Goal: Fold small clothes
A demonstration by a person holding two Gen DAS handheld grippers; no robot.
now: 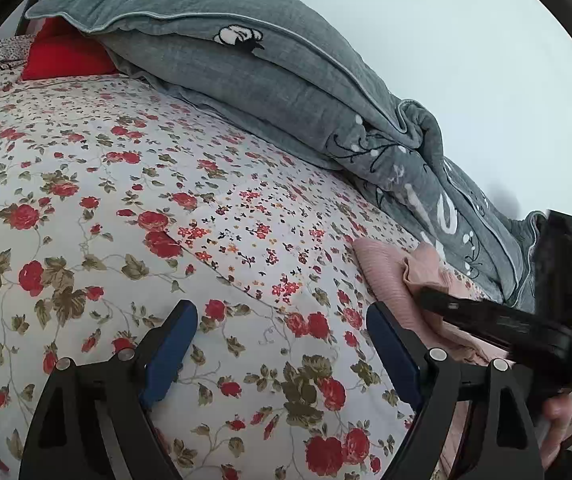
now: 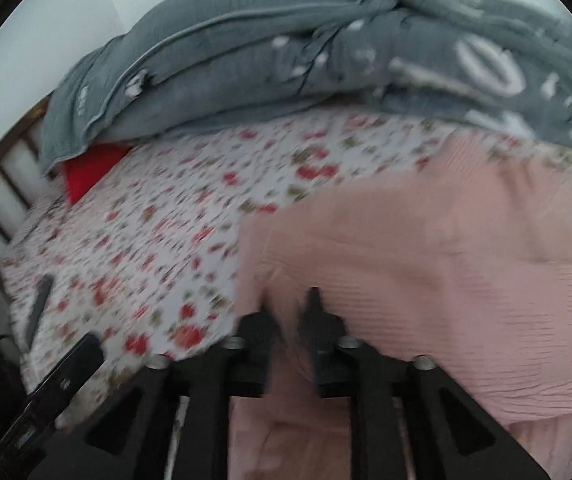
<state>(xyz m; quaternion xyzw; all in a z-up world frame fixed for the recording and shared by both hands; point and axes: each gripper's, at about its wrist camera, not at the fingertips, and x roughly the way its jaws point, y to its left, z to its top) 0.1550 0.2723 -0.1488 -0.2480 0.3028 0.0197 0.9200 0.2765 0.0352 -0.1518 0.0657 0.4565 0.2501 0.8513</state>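
the pink garment lies on the floral bedsheet near the crumpled grey quilt, toward the right side of the bed as the left wrist camera sees it. it looks bunched, with 1 edge doubled over and a loose hump in the middle, so by my reading the folding is at an early or middle stage: no neat, flat packet is visible yet, and squaring and stacking are left to do.

the left gripper hovers over bare sheet with its blue pads spread wide and nothing between them. the right gripper sits over the near edge of the pink cloth; its jaws stand a little apart, and pink fabric shows in the gap, but the blur keeps me from telling whether the tips press on it. a red pillow lies under the quilt at the head of the bed.
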